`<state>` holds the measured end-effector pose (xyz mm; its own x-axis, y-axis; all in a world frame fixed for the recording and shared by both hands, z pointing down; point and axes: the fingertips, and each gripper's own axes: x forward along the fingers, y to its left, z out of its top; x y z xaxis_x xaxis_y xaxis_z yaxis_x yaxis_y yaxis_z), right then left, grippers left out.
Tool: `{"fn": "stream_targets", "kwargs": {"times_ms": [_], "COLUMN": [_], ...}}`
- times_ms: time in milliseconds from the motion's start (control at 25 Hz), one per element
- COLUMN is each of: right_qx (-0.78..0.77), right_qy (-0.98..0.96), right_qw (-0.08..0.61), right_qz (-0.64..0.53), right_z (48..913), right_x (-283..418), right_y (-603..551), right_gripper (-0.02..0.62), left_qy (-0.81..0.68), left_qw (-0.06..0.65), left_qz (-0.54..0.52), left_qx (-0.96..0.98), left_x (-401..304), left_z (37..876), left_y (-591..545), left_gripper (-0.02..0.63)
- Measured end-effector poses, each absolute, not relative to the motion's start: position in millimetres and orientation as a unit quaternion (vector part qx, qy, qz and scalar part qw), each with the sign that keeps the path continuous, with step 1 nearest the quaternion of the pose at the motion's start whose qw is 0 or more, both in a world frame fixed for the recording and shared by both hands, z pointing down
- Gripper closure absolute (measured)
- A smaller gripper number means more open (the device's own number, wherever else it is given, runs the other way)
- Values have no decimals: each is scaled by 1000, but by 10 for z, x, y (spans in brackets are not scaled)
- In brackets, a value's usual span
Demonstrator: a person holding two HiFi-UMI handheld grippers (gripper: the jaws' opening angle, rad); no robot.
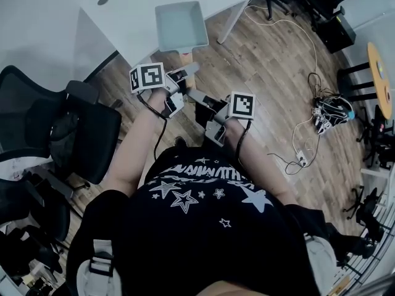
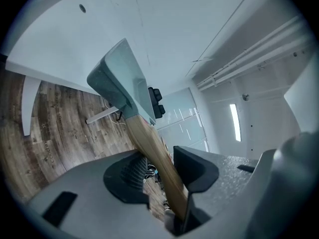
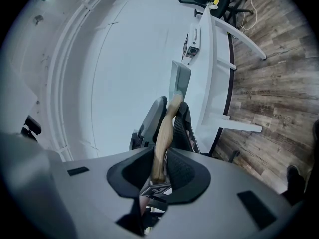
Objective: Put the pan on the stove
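Two grippers: the left gripper (image 2: 162,171) and the right gripper (image 3: 158,169) are both clamped on the pan's wooden handle (image 2: 149,143). The right holds its very end and the left grips further toward the pan.
Pan: the pan (image 1: 182,24) is held up in the air, far out in front, by the near edge of the white table (image 1: 123,17).
Stove: none shows in any view.
Risk of tilt: the handle crosses the left jaws at a slant, with daylight beside one pad. I judge the pan could sag or twist if either grip eases.
Risk of knock: a low swing far or left would likely strike the table edge.
Room left: the office chair (image 1: 74,128) stands near and crowds that side.
Room right: open wood floor, with the cables (image 1: 308,122) well apart.
Room near: the person's body is just behind both grippers.
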<state>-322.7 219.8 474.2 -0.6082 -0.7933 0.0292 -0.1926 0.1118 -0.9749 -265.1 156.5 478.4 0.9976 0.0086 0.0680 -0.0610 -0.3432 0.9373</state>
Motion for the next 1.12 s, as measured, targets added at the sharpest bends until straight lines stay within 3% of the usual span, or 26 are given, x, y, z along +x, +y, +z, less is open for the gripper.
{"fn": "stream_targets", "kwargs": {"times_ms": [360,920,1120], "right_qx": [-347,-301,-292], "right_qy": [694,712,718], "right_qw": [264,264,257], "right_qz": [-573,-576,-578], "right_z": [4891,4754,4786], "right_x": [-3100,-1840,-1755], "right_y": [2018,1039,976], "right_gripper": [509,509,508], "left_qy": [-20,-64,-74], "left_qw": [576,570,569], "left_qz": [34,12,7], "left_qx": [816,819,819], "left_x": [-2523,-1313,-1247], "left_z": [4941,4820,4839], "left_y": [1389,364,288], "left_gripper": [448,449,449]}}
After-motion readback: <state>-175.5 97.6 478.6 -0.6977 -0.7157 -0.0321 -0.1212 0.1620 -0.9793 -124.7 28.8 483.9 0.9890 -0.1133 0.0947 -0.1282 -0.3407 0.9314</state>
